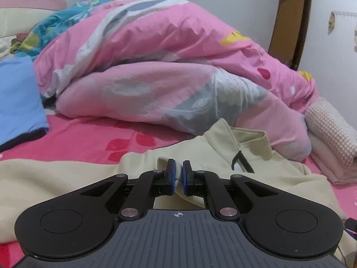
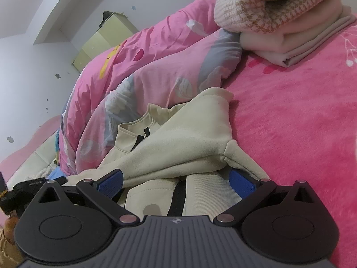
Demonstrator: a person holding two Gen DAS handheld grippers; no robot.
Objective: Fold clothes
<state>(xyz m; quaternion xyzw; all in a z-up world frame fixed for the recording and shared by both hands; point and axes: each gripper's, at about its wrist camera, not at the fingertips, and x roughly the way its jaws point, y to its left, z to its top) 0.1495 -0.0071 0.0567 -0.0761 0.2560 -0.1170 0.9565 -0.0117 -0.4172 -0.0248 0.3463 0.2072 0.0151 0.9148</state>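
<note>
Left gripper [image 1: 178, 176]: the blue pads are drawn nearly together, with a thin fold of the cream garment [image 1: 207, 154] pinched between them. Right gripper [image 2: 176, 178]: the fingers are spread wide, and a bunched sleeve of the same cream garment [image 2: 178, 138] is draped across the gap between them. The garment is laid on the pink bedsheet [image 2: 290, 122], just beside a heaped pink quilt [image 1: 156, 55]; folded towels [image 2: 279, 15] are stacked near the quilt
</note>
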